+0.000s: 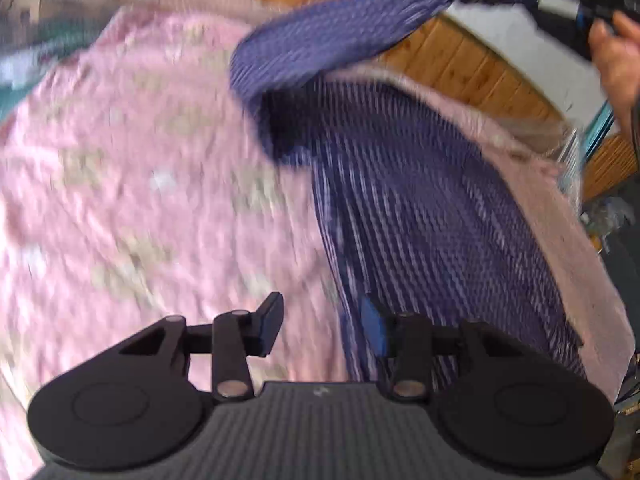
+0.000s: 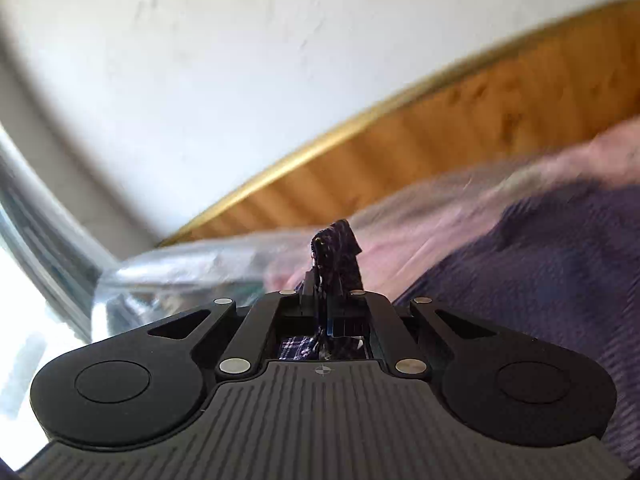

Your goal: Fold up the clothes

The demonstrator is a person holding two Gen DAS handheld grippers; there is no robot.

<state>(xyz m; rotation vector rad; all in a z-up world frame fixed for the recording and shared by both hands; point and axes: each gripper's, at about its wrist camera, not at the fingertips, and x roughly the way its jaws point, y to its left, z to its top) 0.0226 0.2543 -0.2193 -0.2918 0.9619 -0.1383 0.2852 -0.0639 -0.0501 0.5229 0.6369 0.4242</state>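
Black right claw [image 2: 326,280] pinches bunched purple checked cloth [image 2: 340,248].

the purple garment [image 1: 420,208] is woven cloth with fine pale stripes and a ribbed look. the pink bedspread [image 1: 132,168] under it is soft, crinkled, matt fabric. the bed's board [image 2: 460,128] is varnished, knotty wood. the wall [image 2: 240,60] is matt, slightly uneven plaster. the left gripper [image 1: 322,324] is matt black plastic with small shiny metal pins.

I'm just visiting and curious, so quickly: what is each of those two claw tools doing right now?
Left gripper: open, holding nothing, above the purple checked garment.
Right gripper: shut on a bunched corner of that garment, lifted off the pink bedspread.
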